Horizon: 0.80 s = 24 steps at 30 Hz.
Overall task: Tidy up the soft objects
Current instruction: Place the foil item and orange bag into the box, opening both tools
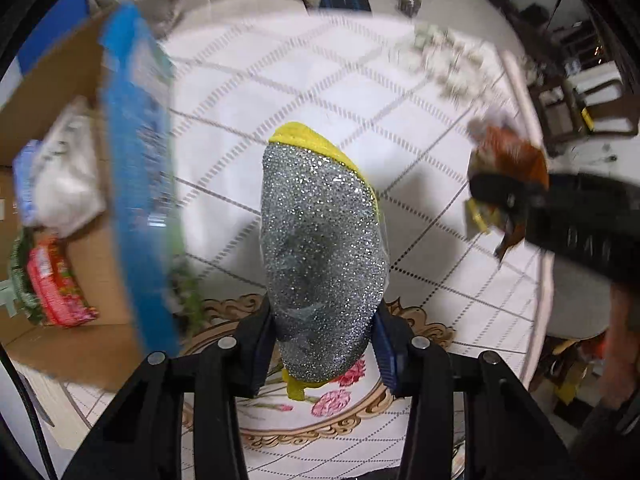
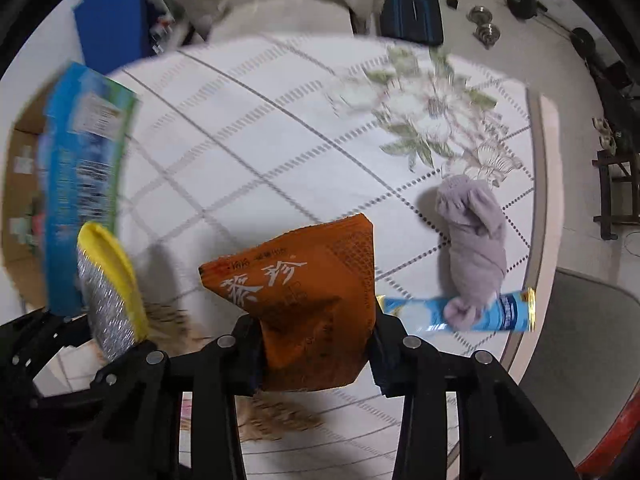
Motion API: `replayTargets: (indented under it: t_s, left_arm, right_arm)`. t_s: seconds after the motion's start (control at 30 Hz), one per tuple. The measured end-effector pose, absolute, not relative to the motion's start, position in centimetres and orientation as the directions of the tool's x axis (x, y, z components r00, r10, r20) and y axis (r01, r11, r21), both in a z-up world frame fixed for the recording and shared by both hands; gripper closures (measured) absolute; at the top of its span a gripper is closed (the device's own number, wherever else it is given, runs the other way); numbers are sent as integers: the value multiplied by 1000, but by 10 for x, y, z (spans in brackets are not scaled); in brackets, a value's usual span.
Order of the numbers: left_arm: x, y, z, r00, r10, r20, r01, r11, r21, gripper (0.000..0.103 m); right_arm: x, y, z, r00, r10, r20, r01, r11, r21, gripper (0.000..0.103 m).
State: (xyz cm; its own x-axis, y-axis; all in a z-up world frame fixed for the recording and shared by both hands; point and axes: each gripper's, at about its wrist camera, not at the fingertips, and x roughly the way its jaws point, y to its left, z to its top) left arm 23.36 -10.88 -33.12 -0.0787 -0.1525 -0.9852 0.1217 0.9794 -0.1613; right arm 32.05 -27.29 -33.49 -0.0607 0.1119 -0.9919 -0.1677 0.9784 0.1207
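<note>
Partway: left gripper (image 1: 324, 344) clamps glitter sponge (image 1: 322, 248), right gripper (image 2: 312, 344) clamps orange pouch (image 2: 308, 296); box (image 1: 60, 92) at frame left holds some items, purple cloth (image 2: 474, 240) & blue tube (image 2: 416, 314) remain on table (image 2: 260, 128).

Round worktop (image 2: 280, 152) under white grid-patterned cloth, floral print at 1 o'clock in right wrist view. Lavender towel roll (image 2: 474, 236) lies at 3 o'clock, its lower end resting across light-blue tube (image 2: 424, 314). Open cardboard box (image 1: 68, 208) at 9 o'clock edge, packets inside.
</note>
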Motion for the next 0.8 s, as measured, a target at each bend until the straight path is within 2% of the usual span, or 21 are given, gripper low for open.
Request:
replayTargets:
  t_s: [0.2,0.37,0.53,0.7,0.8]
  left_arm:
    - [249,-26,-256,40,-162,-986,89,983,-158,63]
    - [271,64,-234,78,-84,-993,33,996,-81,63]
    - [308,151,-258,50,76,-996,-22,997,75,63]
    - [344,213,-307,-37,158,-987,-55,986,160,63]
    - [357,233,-332,-91,163,-982,-61,984,169,63]
  right_arm:
    - [291,-216,-260,27,252,-967,-178,953,244,60]
    - [271,-118,-231,56,322,-945,-235,924,301,60]
    - [278,-34,-256,33,343,-939,-200,923,330,60]
    - [284,26,-299,-25,319,-947,-150,936,319,60]
    - [288,47,-325,-50,293,-955,-134,945,298,60]
